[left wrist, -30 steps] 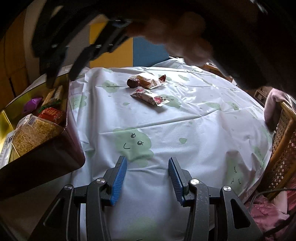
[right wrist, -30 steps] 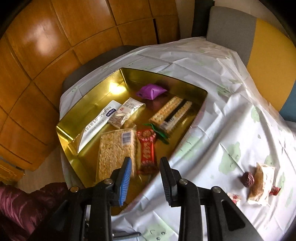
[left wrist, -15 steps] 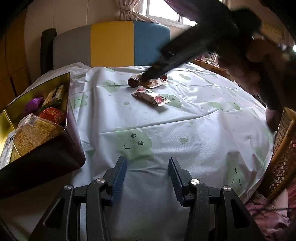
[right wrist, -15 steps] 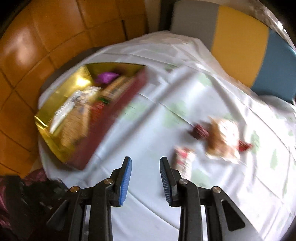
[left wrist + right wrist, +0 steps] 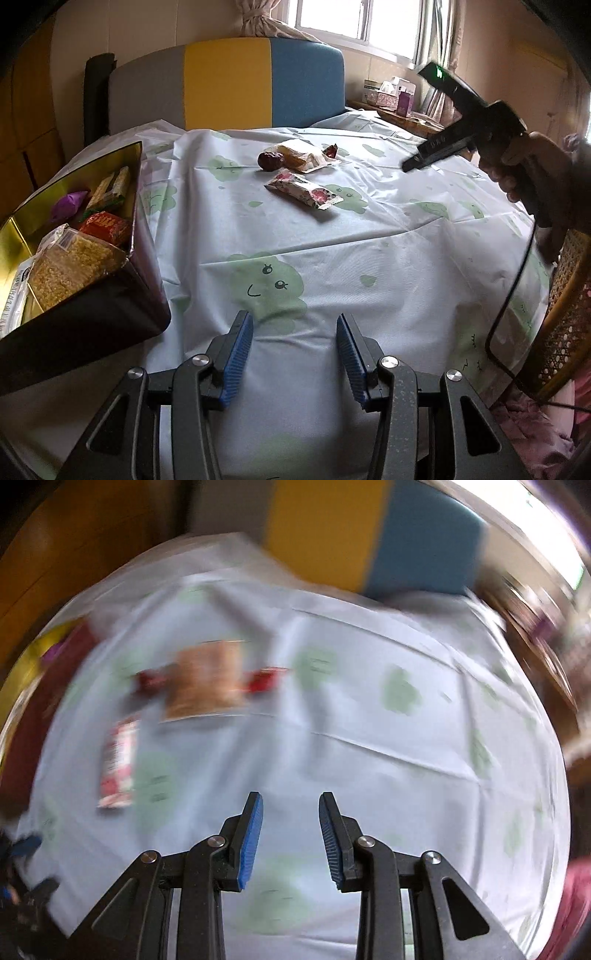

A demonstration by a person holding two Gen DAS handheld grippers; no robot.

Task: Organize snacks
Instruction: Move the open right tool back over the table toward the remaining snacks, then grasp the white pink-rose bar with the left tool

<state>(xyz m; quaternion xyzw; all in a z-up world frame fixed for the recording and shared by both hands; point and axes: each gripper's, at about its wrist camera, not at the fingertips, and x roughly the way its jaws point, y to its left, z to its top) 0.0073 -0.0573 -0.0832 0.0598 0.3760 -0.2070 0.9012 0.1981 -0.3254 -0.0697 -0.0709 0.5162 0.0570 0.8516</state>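
Your left gripper (image 5: 293,354) and right gripper (image 5: 291,836) both stand parted and empty above the pale cloud-print tablecloth (image 5: 388,258); the pink-and-white wrapped snack bar (image 5: 303,191) lies mid-table, well apart from the gold-lined tin box (image 5: 110,306).

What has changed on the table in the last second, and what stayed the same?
The right gripper swung away from the gold tin across the table to the far side, empty and part open. The left gripper, the tin's contents and the loose snacks stayed put.
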